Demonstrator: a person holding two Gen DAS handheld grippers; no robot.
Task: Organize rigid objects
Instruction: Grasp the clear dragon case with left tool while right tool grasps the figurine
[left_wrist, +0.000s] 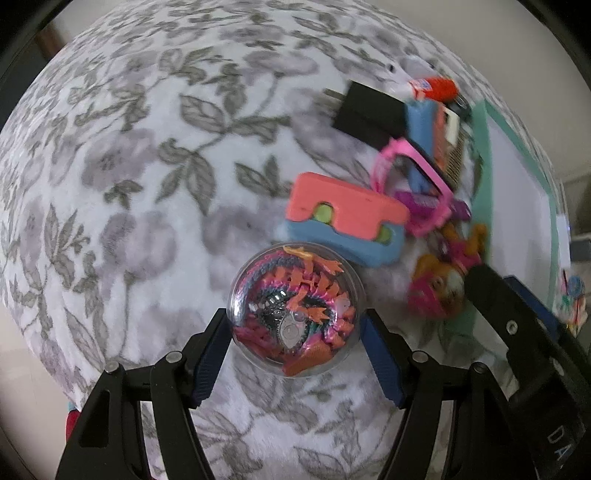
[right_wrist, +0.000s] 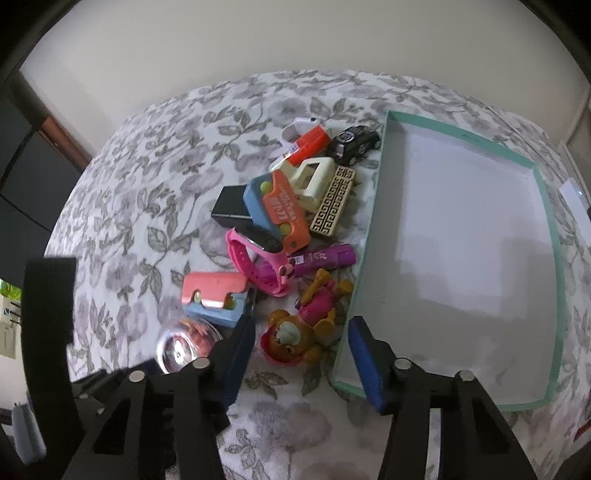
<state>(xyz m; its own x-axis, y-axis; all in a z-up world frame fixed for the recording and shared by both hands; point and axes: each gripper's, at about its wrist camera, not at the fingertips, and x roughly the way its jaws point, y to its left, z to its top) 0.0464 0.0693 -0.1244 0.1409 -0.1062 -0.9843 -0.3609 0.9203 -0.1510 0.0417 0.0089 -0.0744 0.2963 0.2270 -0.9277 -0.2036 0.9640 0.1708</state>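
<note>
Our left gripper (left_wrist: 295, 325) pinches the clear ball (left_wrist: 296, 309) between its pads, while our half-open, empty right gripper (right_wrist: 301, 341) straddles the orange figure (right_wrist: 291, 341), tray (right_wrist: 373, 236) just beyond its right finger.

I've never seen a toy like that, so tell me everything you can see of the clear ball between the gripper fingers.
The clear ball is a see-through plastic sphere packed with a coiled pink, orange and teal toy. It rests on the floral cloth, held between the blue pads of the left gripper, just in front of a coral and blue block.
</note>
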